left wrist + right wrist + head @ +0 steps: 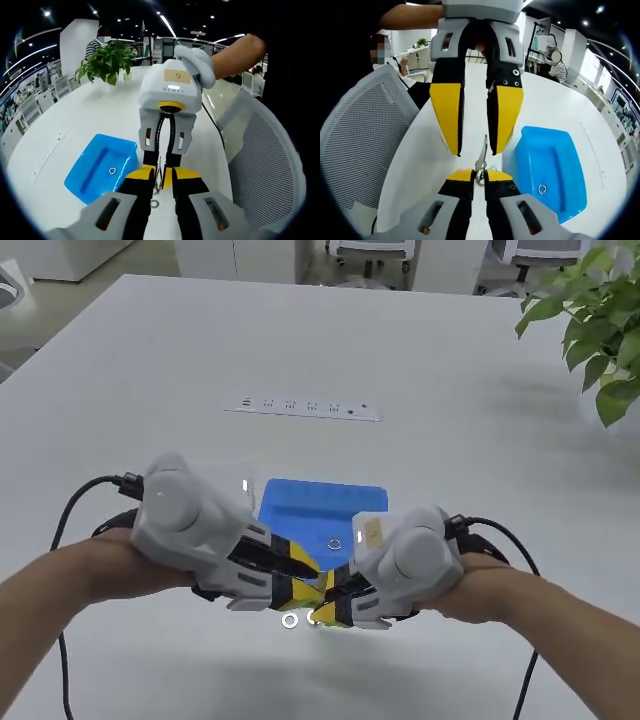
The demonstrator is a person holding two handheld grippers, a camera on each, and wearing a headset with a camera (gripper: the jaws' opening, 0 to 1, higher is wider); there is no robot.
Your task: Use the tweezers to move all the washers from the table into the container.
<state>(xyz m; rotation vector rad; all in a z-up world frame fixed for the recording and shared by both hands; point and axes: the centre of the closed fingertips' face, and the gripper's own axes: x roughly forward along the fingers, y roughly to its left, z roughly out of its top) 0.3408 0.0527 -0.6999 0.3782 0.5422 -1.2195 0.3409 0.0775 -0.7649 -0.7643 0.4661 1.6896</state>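
Blue is what I spot first: the container [300, 498] sits in the middle of the head view on the white table [400, 360], just above the two grippers, which meet nose to nose at the bottom centre of that frame. One washer [542, 189] already lies inside it, toward the lower right of my right gripper view. Another washer [289, 620] lies flat on the table at the bottom centre of the head view, just below the grippers and outside the container.

My right gripper [480, 176] has its yellow-tipped jaws pinched narrow on the tweezers [481, 157], which stand up from between them at the lower centre of that view. My left gripper [161, 176] comes at them from the opposite side. In the right gripper view its two yellow pads hang down from the top of the frame, parted, with the free end of the tweezers rising into the gap and a sliver of table showing on each side. I read those jaws as apart, not clamped.

Farther off, a white power strip [300, 407] lies across the table above the container, well apart from it. A leafy plant [600, 330] fills the upper right corner of the head view, and a mesh chair [365, 135] shows at the left of the right gripper view.
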